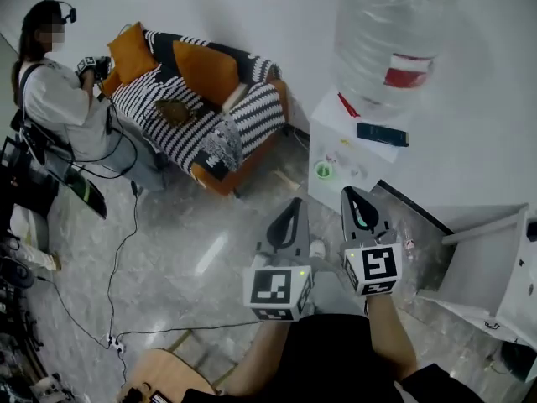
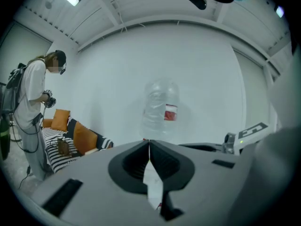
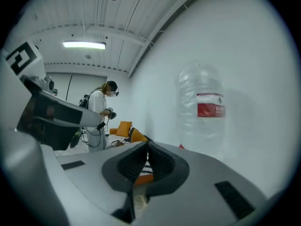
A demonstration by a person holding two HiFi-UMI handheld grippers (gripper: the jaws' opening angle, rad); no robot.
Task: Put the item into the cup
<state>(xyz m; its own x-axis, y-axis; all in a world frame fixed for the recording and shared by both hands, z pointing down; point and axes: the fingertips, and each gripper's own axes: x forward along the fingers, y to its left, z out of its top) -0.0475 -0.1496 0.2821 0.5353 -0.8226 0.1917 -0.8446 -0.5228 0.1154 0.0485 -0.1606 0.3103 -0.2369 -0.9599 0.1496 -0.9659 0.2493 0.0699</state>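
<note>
Left tool (image 1: pixel 290 215) and right tool (image 1: pixel 356 203) are both pinched together and empty, and the green cup (image 1: pixel 323 171) sits on the water dispenser (image 1: pixel 334 131) just ahead, between their tips.

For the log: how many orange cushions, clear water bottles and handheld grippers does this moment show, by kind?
Orange fabric cushions: 2
Large clear plastic water bottle: 1
Handheld grippers, left gripper and right gripper: 2
Total: 5

Bottle label (image 3: pixel 210 110): red, white print too blurred for me to read.
Dispenser panel (image 1: pixel 383 133): dark, nothing legible.
My cube markers (image 1: pixel 278 290): square codes, no letters.
</note>
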